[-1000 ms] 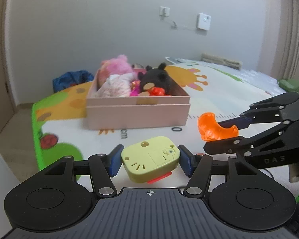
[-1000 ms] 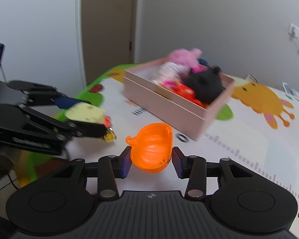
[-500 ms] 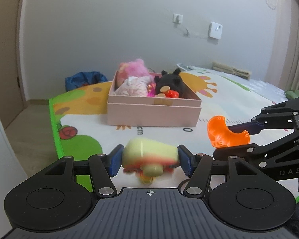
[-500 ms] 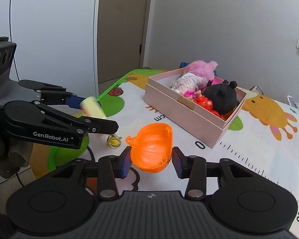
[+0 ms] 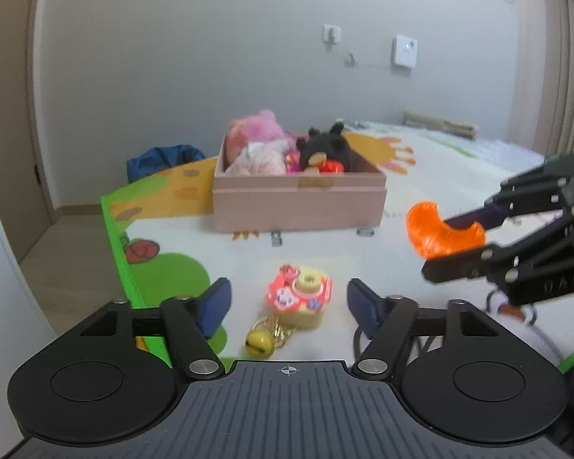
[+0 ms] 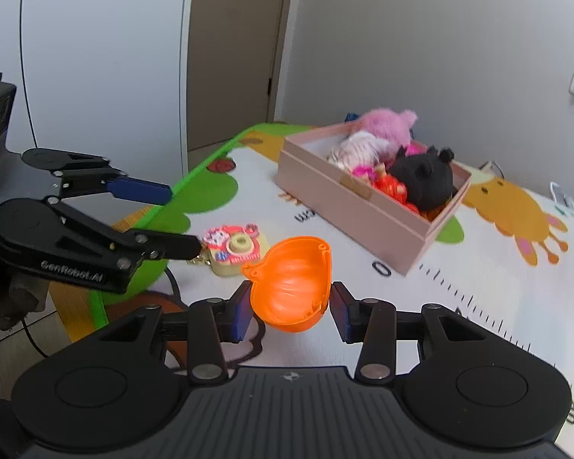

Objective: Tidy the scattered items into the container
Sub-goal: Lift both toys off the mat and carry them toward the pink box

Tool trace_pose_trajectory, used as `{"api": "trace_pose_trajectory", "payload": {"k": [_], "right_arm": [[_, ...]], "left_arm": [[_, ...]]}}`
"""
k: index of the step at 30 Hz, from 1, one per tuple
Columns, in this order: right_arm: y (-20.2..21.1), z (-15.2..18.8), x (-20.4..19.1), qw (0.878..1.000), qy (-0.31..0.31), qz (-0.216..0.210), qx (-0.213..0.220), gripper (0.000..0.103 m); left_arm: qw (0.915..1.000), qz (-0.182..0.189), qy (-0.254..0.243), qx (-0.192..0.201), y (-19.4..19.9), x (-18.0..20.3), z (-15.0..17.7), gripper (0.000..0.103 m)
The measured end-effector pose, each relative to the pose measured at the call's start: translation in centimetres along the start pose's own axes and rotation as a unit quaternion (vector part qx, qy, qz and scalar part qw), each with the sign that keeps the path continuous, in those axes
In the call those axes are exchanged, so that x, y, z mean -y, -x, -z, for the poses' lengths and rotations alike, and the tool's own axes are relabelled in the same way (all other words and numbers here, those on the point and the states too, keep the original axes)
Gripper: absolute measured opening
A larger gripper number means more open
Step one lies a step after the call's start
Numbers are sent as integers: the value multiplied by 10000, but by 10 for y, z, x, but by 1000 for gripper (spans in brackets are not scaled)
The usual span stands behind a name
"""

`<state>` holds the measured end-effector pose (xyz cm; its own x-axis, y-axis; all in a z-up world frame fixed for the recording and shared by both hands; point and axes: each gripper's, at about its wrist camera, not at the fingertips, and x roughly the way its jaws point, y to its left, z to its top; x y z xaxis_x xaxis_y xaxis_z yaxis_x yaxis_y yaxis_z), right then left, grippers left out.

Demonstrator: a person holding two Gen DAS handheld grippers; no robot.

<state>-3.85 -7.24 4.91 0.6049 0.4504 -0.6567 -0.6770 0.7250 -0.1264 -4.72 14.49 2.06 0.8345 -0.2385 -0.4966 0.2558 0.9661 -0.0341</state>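
Observation:
A yellow toy camera point(image 5: 300, 300) with a red face and a gold bell on its chain lies on the play mat, below my left gripper point(image 5: 289, 302), which is open and holds nothing. From the right wrist view the toy camera point(image 6: 235, 250) sits just past the left gripper point(image 6: 172, 218). My right gripper point(image 6: 290, 308) is shut on an orange plastic pumpkin half point(image 6: 292, 285); the same pumpkin half point(image 5: 438, 235) shows at the right of the left wrist view. The pink box point(image 5: 298, 201) holds plush toys, among them a pink one point(image 5: 256, 134) and a black one point(image 5: 325, 151).
The play mat point(image 5: 363, 264) has a green edge point(image 5: 114, 237) at the left, with bare floor beyond it. A blue bundle point(image 5: 160, 158) lies behind the box by the wall. A door point(image 6: 229, 49) and a white panel stand left of the mat.
The left gripper opened and the yellow toy camera dropped out of it onto the mat, turning face up. The right gripper still grips the orange pumpkin half.

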Motion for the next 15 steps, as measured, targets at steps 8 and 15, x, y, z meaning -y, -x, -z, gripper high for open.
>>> {"api": "trace_pose_trajectory", "payload": {"k": [8, 15], "right_arm": [[-11, 10, 1, 9998, -102, -72, -142, 42], [-19, 20, 5, 9995, -203, -93, -228, 42]], "left_arm": [[9990, -30, -170, -405, -43, 7, 0, 78], [9967, 11, -391, -709, -73, 13, -4, 68]]}}
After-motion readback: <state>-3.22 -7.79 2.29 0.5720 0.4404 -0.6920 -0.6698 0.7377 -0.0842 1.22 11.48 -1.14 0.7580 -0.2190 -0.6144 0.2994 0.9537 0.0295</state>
